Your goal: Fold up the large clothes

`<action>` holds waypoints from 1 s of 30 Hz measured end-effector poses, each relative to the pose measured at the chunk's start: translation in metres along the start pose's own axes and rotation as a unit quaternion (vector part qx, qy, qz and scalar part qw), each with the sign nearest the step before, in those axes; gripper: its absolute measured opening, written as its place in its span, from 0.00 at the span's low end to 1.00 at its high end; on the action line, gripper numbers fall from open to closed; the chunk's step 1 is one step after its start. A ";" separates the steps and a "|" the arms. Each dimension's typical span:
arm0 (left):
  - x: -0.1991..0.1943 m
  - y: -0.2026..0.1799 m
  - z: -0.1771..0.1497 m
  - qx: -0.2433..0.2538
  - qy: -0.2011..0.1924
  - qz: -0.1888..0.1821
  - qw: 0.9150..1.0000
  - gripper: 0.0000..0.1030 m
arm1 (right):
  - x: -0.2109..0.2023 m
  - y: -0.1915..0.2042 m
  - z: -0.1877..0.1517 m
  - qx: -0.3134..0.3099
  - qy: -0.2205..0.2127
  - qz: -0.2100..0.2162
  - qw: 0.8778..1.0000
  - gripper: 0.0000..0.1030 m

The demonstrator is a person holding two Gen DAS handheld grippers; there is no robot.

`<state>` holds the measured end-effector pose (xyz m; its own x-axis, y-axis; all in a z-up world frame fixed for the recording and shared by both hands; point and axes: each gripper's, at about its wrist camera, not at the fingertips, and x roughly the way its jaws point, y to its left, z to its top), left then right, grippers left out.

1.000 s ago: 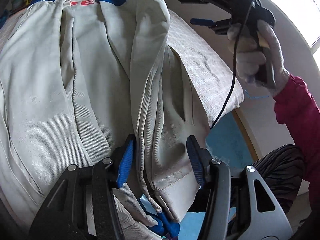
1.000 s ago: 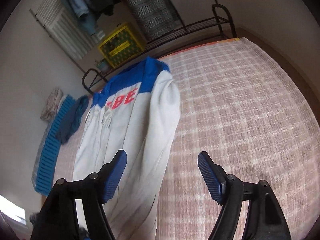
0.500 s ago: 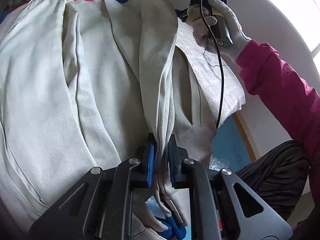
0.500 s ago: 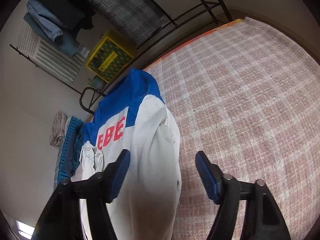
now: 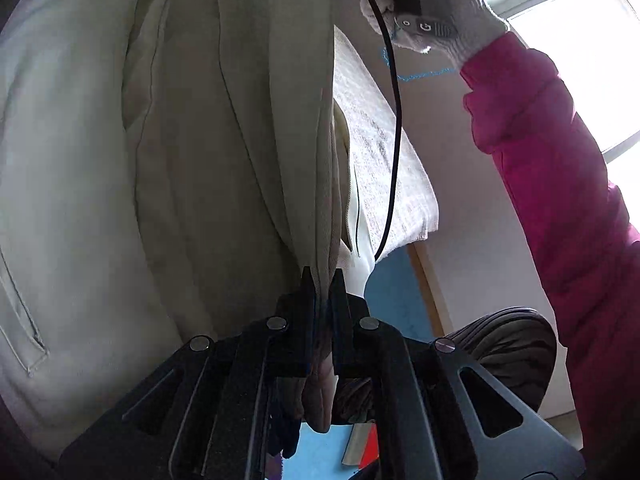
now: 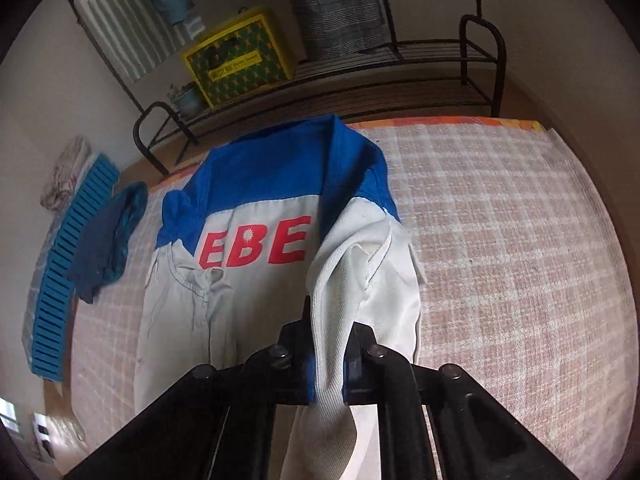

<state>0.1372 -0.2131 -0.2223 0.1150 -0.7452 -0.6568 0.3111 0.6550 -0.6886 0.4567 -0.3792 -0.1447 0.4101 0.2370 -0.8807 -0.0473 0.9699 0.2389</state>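
Observation:
A white work jacket (image 6: 192,320) with a blue yoke and red "EBE" letters lies on the pink checked bedcover (image 6: 500,240). The jaws of my right gripper (image 6: 330,320) are closing, and a raised fold of white cloth just below the blue shoulder is pinched between the pads. In the left wrist view the jacket (image 5: 120,160) fills the left side. My left gripper (image 5: 322,276) is closing its jaws too, with the jacket's long folded edge pressed between them. A gloved hand (image 5: 460,8) with a pink sleeve holds the right gripper at the jacket's far end.
A black cable (image 5: 394,140) hangs from the gloved hand over the bed's edge. Beyond the bed stand a black metal rack (image 6: 480,60), a yellow crate (image 6: 240,56) and a radiator (image 6: 116,20). A blue slatted crate (image 6: 60,280) and dark blue cloth (image 6: 108,240) lie at the left.
Both grippers went from open to closed on the jacket. The right one travelled toward the blue shoulder end and pinched a fold there; the left clamped the folded edge.

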 end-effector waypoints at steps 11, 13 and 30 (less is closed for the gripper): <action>-0.009 0.027 -0.004 -0.040 -0.001 -0.004 0.999 0.03 | 0.100 0.117 -0.024 -0.142 0.055 -0.133 0.979 0.06; -0.012 0.030 -0.003 -0.043 -0.004 -0.004 0.999 0.03 | 0.108 0.117 -0.027 -0.136 0.052 -0.139 0.980 0.06; -0.011 0.011 0.005 -0.022 -0.005 0.013 1.000 0.03 | 0.004 0.025 -0.071 -0.078 0.052 0.025 0.995 0.21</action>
<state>0.1443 -0.1988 -0.2209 0.1327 -0.7283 -0.6723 0.2655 0.6796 -0.6839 0.3921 -0.3503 -0.1717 0.3081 0.2812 -0.9088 -0.2087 0.9520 0.2239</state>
